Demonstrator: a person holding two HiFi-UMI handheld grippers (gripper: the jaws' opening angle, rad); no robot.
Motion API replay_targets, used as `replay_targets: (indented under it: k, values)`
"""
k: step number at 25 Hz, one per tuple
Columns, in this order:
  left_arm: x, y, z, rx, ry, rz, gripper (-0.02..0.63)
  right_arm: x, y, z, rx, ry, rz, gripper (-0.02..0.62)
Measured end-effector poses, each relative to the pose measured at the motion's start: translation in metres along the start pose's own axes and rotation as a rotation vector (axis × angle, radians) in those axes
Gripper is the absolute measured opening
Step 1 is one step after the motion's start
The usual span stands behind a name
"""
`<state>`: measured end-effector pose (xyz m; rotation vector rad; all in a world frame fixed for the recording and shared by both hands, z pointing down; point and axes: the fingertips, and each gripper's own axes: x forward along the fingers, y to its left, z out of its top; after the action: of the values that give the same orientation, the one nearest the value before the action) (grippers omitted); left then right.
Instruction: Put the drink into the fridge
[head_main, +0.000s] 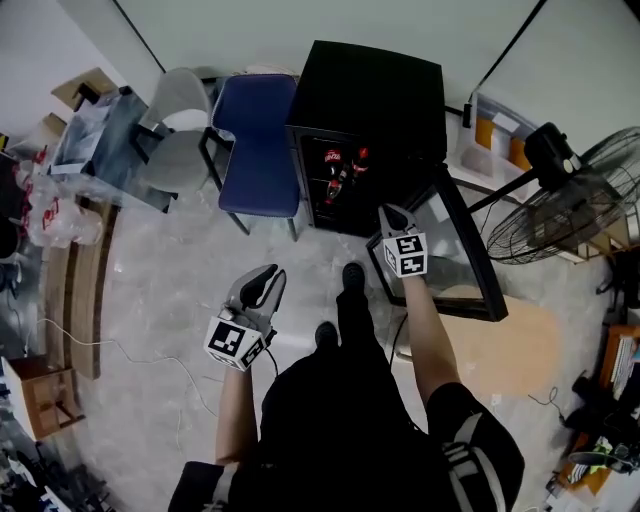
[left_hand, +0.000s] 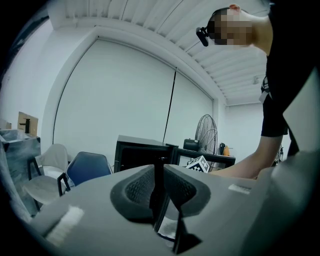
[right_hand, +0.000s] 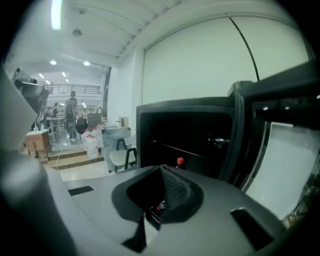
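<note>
The black mini fridge stands open on the floor ahead, its glass door swung out to the right. Drinks with red labels sit on its shelves. My right gripper is shut and empty, just in front of the fridge opening beside the door. In the right gripper view its jaws point into the dark fridge, where a red bottle cap shows. My left gripper hangs lower left, above the floor, apart from the fridge. Its jaws are together with nothing between them.
A blue chair stands right beside the fridge's left side, with a grey chair further left. A floor fan is at the right behind the door. A cable trails over the floor at the left.
</note>
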<state>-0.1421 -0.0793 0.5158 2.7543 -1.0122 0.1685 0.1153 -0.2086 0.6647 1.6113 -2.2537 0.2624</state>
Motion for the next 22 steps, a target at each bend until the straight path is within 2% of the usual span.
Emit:
replay_targets:
  k: [7,14,22]
  values:
    - [-0.015,-0.010,-0.006,0.025,0.019,0.020,0.000,-0.058,0.021,0.000,-0.063,-0.008,0.032,0.002]
    - [-0.016,-0.023,-0.003,0.040,0.005,0.006,-0.002,-0.105,0.033,0.006,-0.051,-0.038,0.039,0.002]
    - [-0.021,-0.032,0.007,0.065,0.001,-0.021,-0.002,-0.152,0.055,0.024,-0.110,-0.076,0.039,0.002]
